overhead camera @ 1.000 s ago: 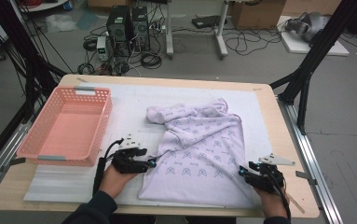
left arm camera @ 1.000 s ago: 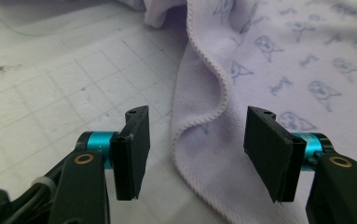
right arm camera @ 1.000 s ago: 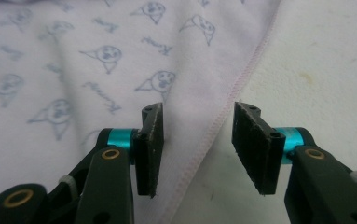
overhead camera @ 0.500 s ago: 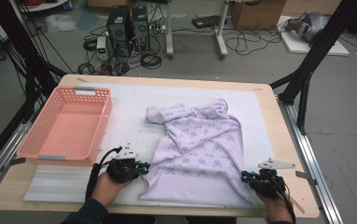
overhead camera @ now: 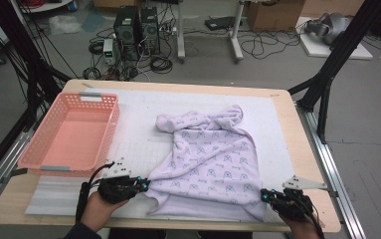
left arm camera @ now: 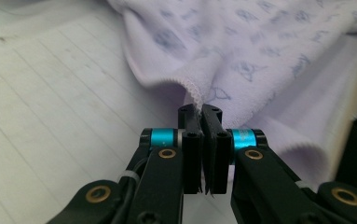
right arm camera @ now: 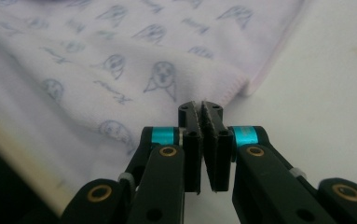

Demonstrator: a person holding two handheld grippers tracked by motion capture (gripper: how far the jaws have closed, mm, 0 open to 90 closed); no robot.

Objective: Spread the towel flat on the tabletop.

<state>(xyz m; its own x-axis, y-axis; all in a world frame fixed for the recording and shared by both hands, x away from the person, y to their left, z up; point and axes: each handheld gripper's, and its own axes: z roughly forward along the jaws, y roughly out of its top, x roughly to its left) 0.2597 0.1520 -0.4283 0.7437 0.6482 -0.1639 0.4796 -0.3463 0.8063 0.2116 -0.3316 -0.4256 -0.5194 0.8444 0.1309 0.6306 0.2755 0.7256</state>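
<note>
A lavender towel (overhead camera: 208,159) printed with small grey figures lies spread on the white mat (overhead camera: 138,109), bunched at its far end. My left gripper (overhead camera: 145,184) is at the towel's near left corner, shut on it. In the left gripper view the hemmed edge (left arm camera: 195,93) is pinched between the tips of the jaws (left arm camera: 200,112). My right gripper (overhead camera: 263,196) is shut on the near right corner. In the right gripper view its jaws (right arm camera: 200,108) stand together at the towel (right arm camera: 120,60), by the hem.
A pink plastic basket (overhead camera: 73,134) stands at the left of the table, with nothing in it. The wooden table edge (overhead camera: 307,149) runs close to the right of the mat. Stands, cables and computer boxes are on the floor beyond.
Both grippers have closed on the towel's near corners and drawn back toward the near edge. The corners have lifted a little and the near hem is pulled straighter.
</note>
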